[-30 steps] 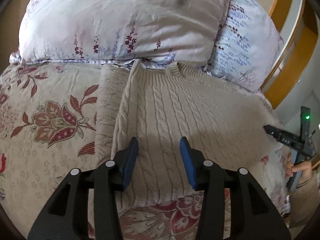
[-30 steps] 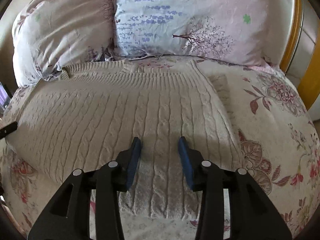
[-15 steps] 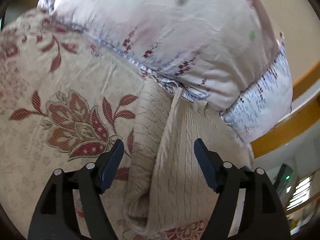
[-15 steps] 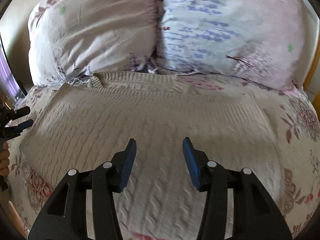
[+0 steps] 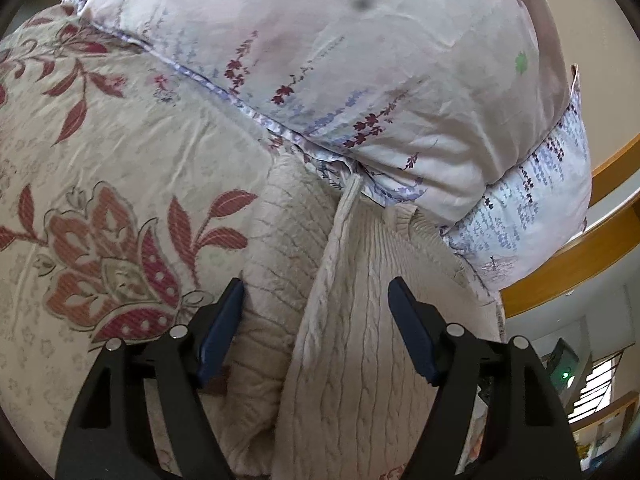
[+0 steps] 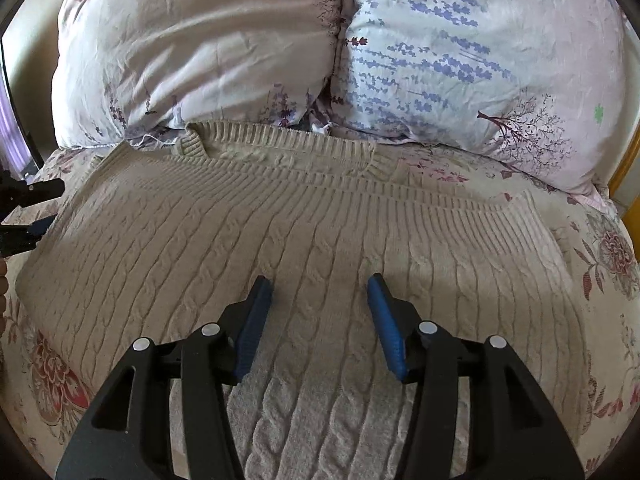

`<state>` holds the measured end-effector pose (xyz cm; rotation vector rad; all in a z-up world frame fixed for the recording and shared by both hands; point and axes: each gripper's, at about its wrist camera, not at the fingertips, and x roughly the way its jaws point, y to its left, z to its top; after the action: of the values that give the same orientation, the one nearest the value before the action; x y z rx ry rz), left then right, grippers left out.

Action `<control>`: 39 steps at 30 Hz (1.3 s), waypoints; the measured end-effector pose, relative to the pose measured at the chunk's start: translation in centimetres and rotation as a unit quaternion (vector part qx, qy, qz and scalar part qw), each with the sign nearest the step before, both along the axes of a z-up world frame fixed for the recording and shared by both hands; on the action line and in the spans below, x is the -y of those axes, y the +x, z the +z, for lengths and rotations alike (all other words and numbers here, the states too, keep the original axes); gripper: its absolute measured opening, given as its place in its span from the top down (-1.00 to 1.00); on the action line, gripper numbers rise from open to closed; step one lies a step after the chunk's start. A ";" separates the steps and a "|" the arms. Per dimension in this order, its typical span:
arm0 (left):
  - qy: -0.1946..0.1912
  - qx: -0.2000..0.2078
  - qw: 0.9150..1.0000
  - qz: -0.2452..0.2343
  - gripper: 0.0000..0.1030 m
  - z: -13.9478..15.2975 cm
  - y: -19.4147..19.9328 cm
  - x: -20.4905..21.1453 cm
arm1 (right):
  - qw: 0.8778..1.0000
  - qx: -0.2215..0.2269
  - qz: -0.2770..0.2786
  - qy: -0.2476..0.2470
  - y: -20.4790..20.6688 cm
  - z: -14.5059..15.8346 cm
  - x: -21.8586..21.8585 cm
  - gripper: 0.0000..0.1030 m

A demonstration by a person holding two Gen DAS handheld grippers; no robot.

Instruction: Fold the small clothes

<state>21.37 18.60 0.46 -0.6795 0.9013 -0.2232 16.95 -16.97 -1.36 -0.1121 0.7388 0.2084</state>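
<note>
Your cream cable-knit sweater [image 6: 320,240] lay flat on the floral bedspread [image 5: 100,168], its ribbed collar [image 6: 280,148] touching the foot of the two pillows. Take the sweater as your landmark: the pale pink pillow [image 6: 192,48] sat beyond the collar on its left half, and the pillow printed with lavender sprigs [image 6: 480,64] sat beyond it on the right, the two pressed together.

You held your left tool [image 5: 316,320] over the sweater's left edge with its blue pads [image 5: 412,336] spread wide and nothing between them. Under it, one sleeve [image 5: 280,280] lay alongside the body panel [image 5: 368,344], whose side seam ran as a raised ridge up toward the collar. The left pad sat just over the sleeve's outer edge, near a red flower motif [image 5: 108,276] on the bedspread; whether it touched the knit could not be told.

You held your right tool [image 6: 320,312] over the middle of the sweater's body, toward the hem, its fingers likewise parted and gripping nothing. From that camera your left tool [image 6: 28,216] showed at the sweater's far left edge. A wooden bed frame [image 5: 580,264] ran past the lavender pillow, on the side away from the sweater.
</note>
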 end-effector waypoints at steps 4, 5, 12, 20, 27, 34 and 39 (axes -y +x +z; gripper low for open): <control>-0.005 -0.009 1.000 -0.006 -0.15 -0.2 0.4 0.7 | 1.000 0.002 0.002 -0.001 0.0 0.0 0.0 -0.04; -0.012 -0.012 1.000 -0.006 -0.08 -0.3 0.4 0.8 | 1.000 0.003 0.002 0.000 0.0 0.0 0.0 -0.04; -0.049 -0.021 0.999 -0.010 0.50 -0.8 0.7 1.3 | 1.000 0.014 0.018 0.006 -0.1 0.0 0.1 -0.04; -0.099 0.052 0.993 -0.040 0.66 4.1 0.5 4.4 | 0.999 0.004 0.025 0.022 -0.1 0.3 0.5 -0.04; -0.147 0.101 0.979 -0.099 0.70 8.1 1.1 11.9 | 0.992 0.018 0.006 0.124 -1.4 2.2 5.9 -0.04; -0.189 0.073 0.968 -0.149 0.71 6.7 2.5 22.3 | 0.977 0.036 -0.053 0.202 -2.2 3.0 13.9 -0.04; -0.231 -0.010 0.953 -0.198 0.79 1.6 3.7 29.6 | 0.962 0.021 -0.089 0.258 -2.3 1.9 18.5 -0.04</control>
<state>25.06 -11.00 2.09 -0.9287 1.0109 -0.8053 14.62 -35.43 0.49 0.4447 0.6274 0.2198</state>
